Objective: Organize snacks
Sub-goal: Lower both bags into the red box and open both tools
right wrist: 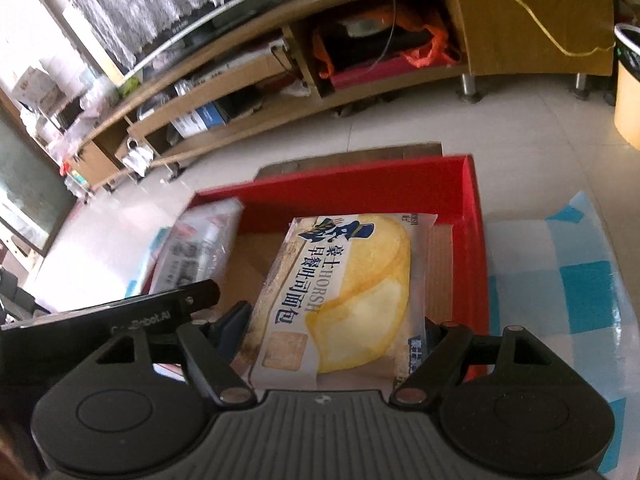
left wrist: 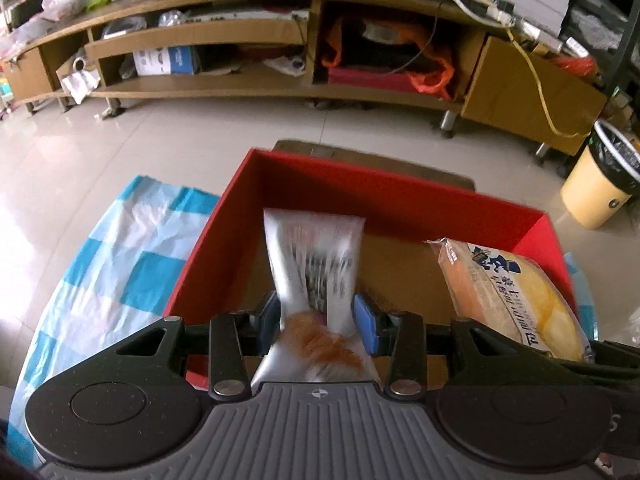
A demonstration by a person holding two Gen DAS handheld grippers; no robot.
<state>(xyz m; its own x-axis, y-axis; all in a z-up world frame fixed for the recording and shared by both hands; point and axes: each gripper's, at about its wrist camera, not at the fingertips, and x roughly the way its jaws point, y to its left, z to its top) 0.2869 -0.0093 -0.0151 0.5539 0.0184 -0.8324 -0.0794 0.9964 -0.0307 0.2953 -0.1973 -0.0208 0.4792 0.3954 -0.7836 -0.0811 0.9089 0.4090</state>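
A red box [left wrist: 384, 196] with a brown cardboard floor stands open on a blue-and-white checked cloth [left wrist: 120, 264]. My left gripper [left wrist: 318, 322] is shut on a silver snack pack [left wrist: 316, 264] and holds it over the box's left half. My right gripper [right wrist: 336, 340] is shut on a yellow toast bread pack [right wrist: 348, 288] and holds it over the right half of the red box [right wrist: 472, 240]. The bread pack also shows at the right of the left wrist view [left wrist: 516, 300], and the silver pack at the left of the right wrist view [right wrist: 200, 244].
A long wooden TV cabinet [left wrist: 280, 32] with cluttered shelves runs along the far wall across a tiled floor. A yellow waste bin [left wrist: 600, 184] stands at the right. The checked cloth [right wrist: 560, 280] extends right of the box.
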